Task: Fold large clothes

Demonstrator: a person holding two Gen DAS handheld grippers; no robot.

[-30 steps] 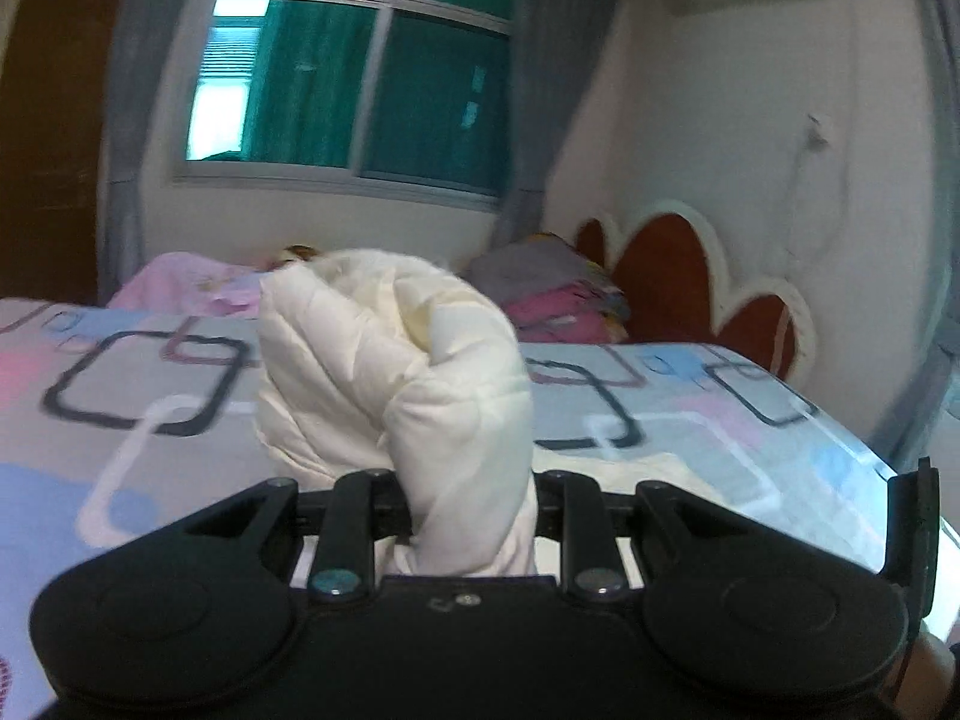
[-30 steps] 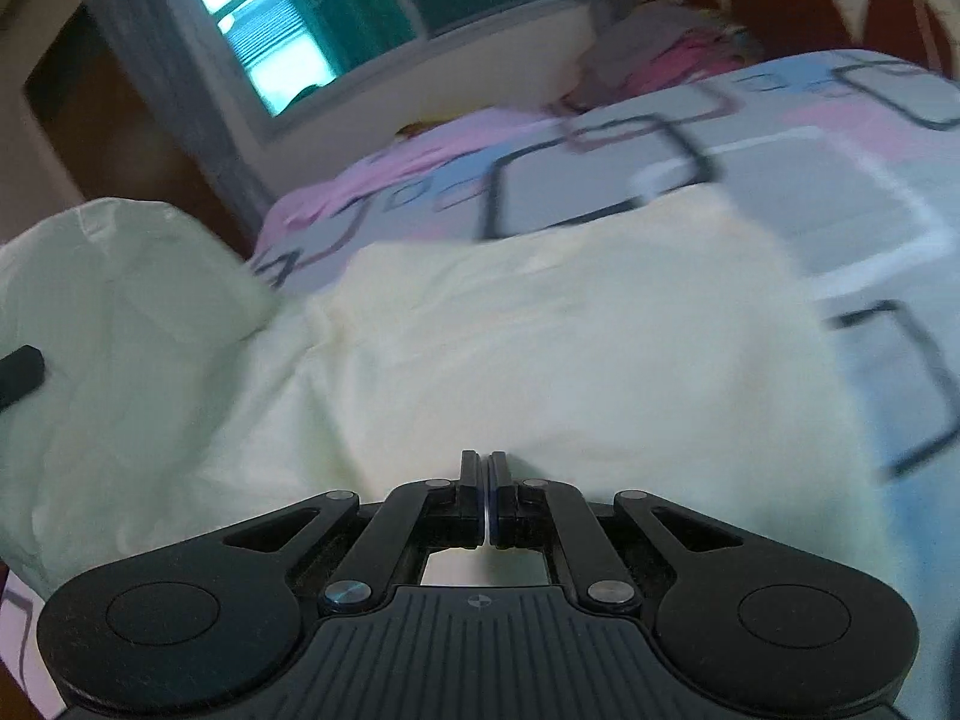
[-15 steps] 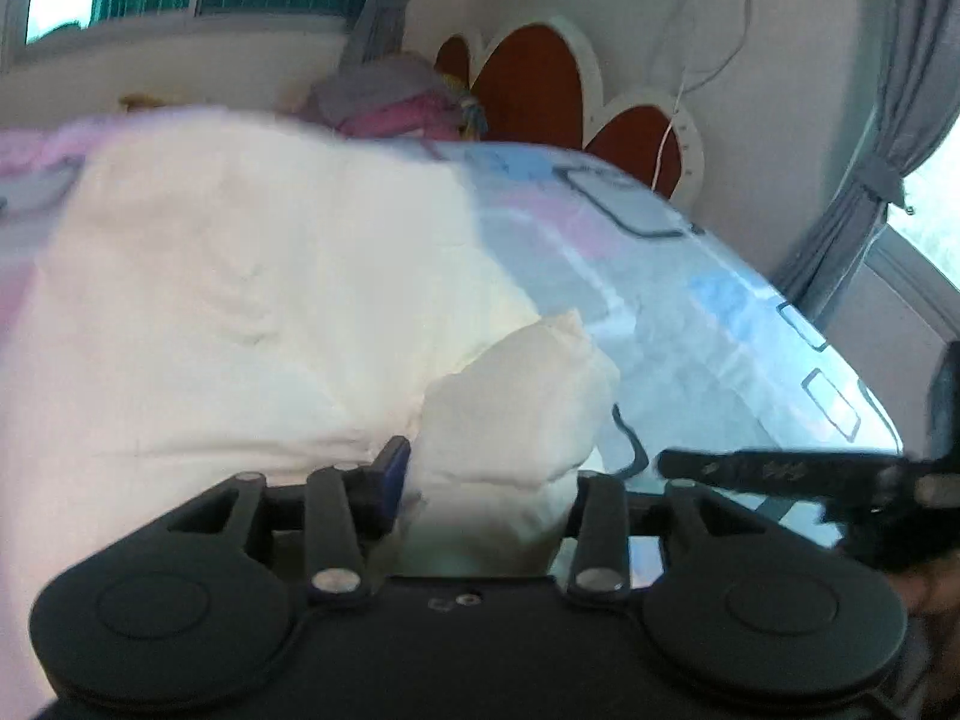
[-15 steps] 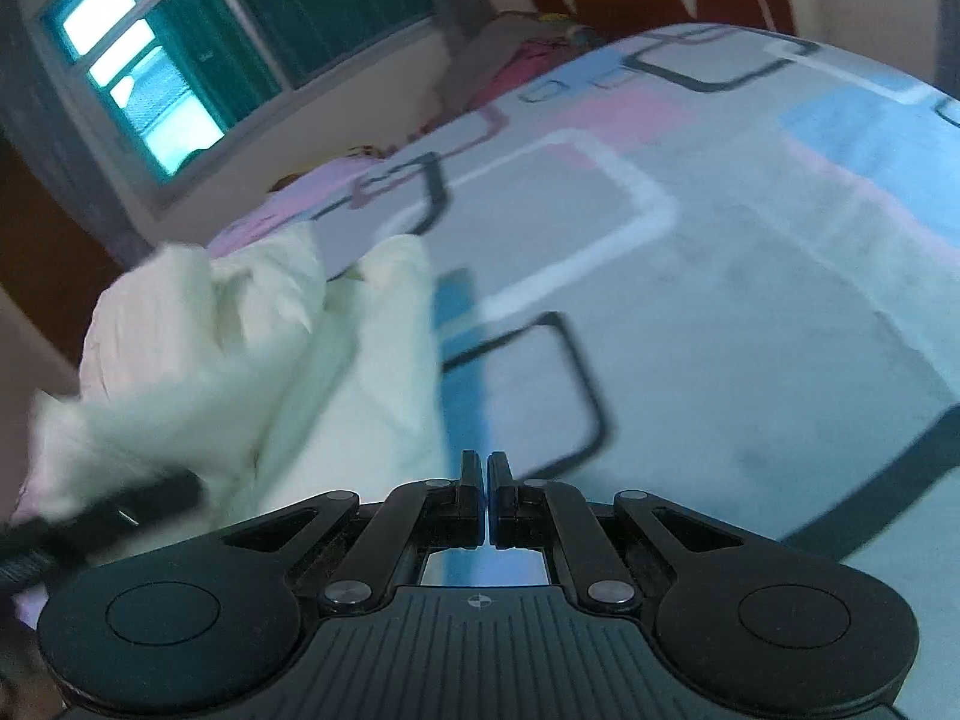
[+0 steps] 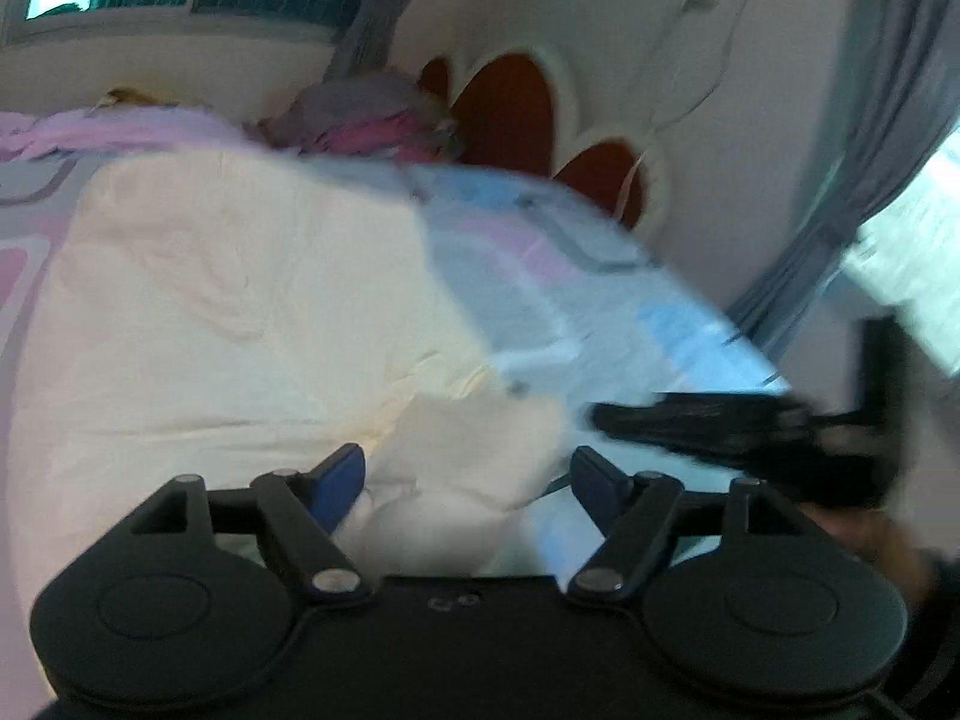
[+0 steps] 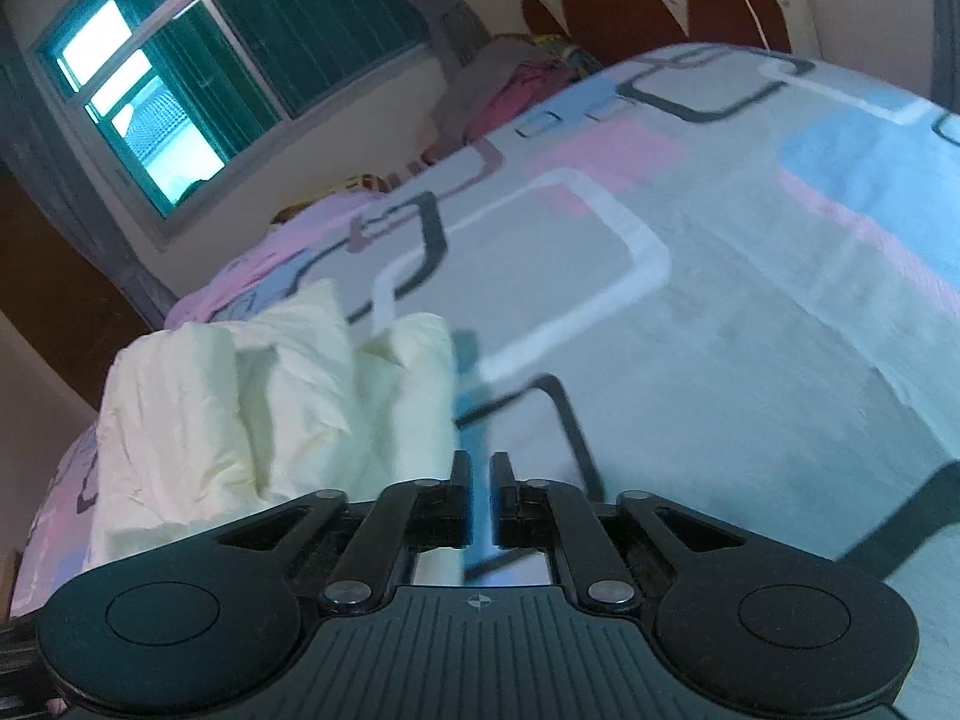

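Cream-coloured clothing (image 5: 240,312), a large soft garment, lies spread over the near left part of a bed (image 6: 750,330), with one bunched corner lying nearest the camera. In the left wrist view, the left tongs (image 5: 468,474) are spread wide, and that bunched corner sits between the blue-padded fingers (image 5: 342,474) without being squeezed; the picture is blurred, so contact is hard to judge. The right tongs (image 6: 478,498) hover over the patterned bedsheet just to the right of the garment, their jaws a narrow slit apart and gripping nothing. From the left view they appear as a dark smear at the near right.

The fold in hand seems to be laid down and let go. To do it well, the left tongs should lift clear without snagging the corner, and the next grip should take an outer edge so the layers stay aligned.

No boxes or baskets are visible. At the far side of the bed, a heap of grey and pink fabric (image 6: 510,84) lies beside a red headboard (image 6: 606,0), under a window (image 6: 198,60).
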